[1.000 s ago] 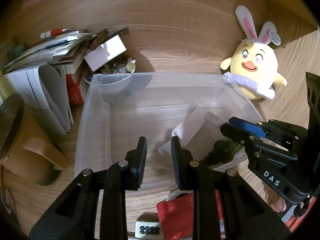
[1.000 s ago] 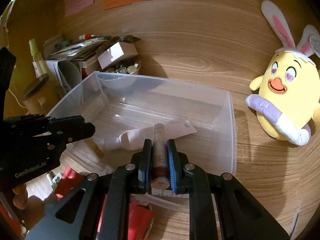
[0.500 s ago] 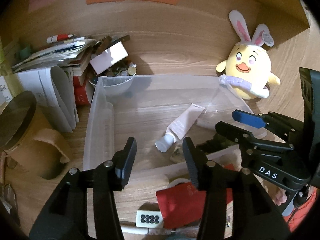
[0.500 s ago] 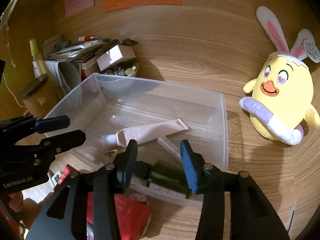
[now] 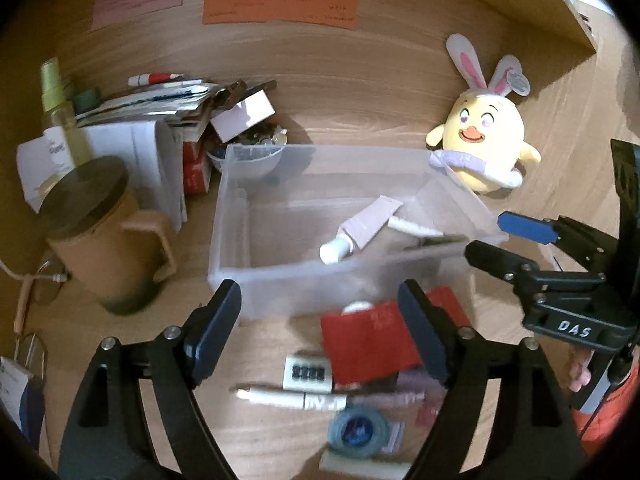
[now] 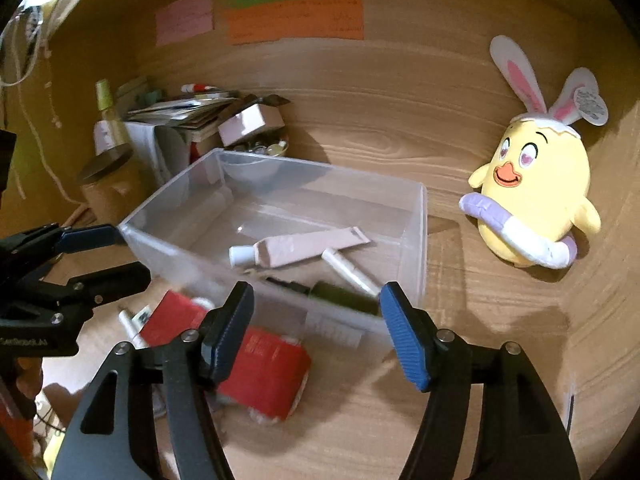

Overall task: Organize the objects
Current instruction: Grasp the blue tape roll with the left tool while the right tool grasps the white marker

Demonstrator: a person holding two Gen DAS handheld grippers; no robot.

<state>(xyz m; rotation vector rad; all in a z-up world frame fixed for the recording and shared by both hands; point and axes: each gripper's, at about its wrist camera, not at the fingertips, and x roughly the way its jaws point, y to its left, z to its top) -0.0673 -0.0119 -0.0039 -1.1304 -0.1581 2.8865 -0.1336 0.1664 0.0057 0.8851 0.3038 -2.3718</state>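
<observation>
A: Left claw (image 5: 320,316)?
B: Jaws wide apart, just been opening, nothing between them. It hangs over the surface (image 5: 360,92) just short of the near wall of the clear bin (image 5: 234,216).

A: Right claw (image 6: 316,320)?
B: Also parted, just been opening, holding nothing. Its tips sit at the bin's near right corner; the blue pads (image 6: 404,340) touch nothing.

A: Bin contents?
B: Pink tube (image 6: 304,246) with a white cap, lying flat mid-floor. White stick (image 6: 350,270) crossing under its far end. Dark green bottle (image 6: 340,294) against the near wall, blurred.

A: Outside the bin?
B: Red packet (image 5: 372,344) just in front of the near wall. Nearer the camera: a white tile with black dots (image 5: 308,372), a white pen (image 5: 288,398), a round blue item (image 5: 358,432), too blurred to name.

A: Surroundings?
B: Yellow chick plush (image 6: 540,196) with rabbit ears to the right, apart from the bin. Tan lidded mug (image 5: 104,240) and a paper stack (image 5: 160,100) to the left.
</observation>
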